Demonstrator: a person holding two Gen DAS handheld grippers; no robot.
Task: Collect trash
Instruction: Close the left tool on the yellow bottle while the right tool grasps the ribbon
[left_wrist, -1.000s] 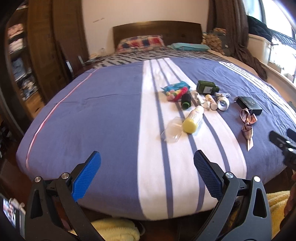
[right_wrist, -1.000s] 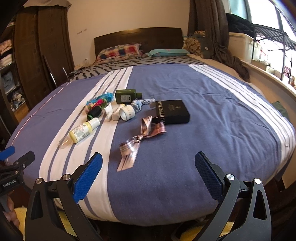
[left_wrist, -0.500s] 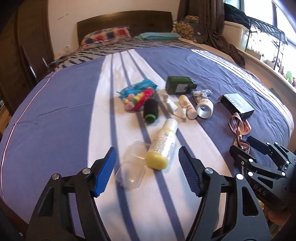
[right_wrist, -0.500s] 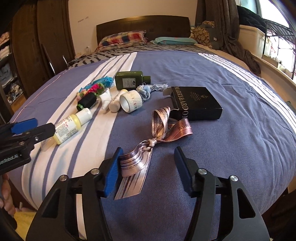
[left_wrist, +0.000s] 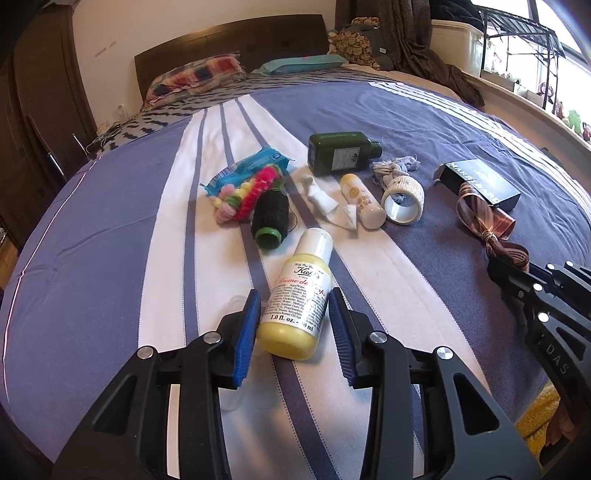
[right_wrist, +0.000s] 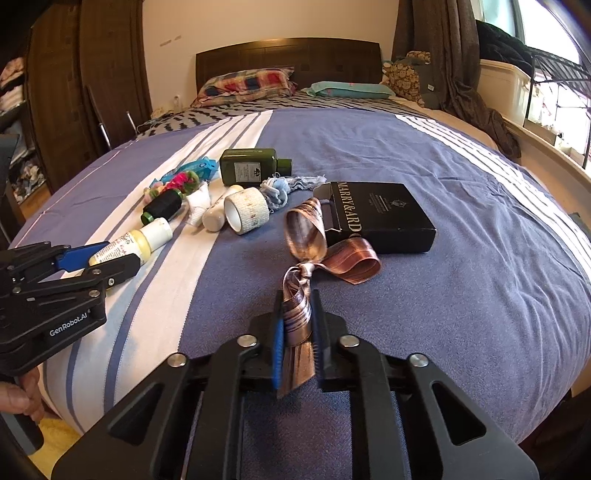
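So, two grasps in hand at once. Your left gripper has its jaws narrowed around the base of the yellow lotion bottle, which lies on its side on the striped bedspread. A thin gap shows on each side between pad and bottle, so no firm hold yet. The bottle's white cap points away from your fingertips.

Handling estimate for the bottle: small, light, smooth plastic, probably a little squeezable. It is round and lying flat, so it may roll or squirt forward if the pads close near the rounded bottom edge. Take it on the labelled mid-body, not the base, with moderate pressure.

Your right gripper has nearly closed, pads pressed against the tail of the copper ribbon bow. The knot and loops lie just beyond the fingertips, one loop against the black box.

Handling estimate for the ribbon: almost weightless, limp, satin-slick. A single tail can slide out between the pads, so a hold nearer the knot looks safer. Expect the loops to drag when lifted and possibly nudge the box.

Beyond the left fingertips, untouched: black thread spool, green bottle, tape roll.
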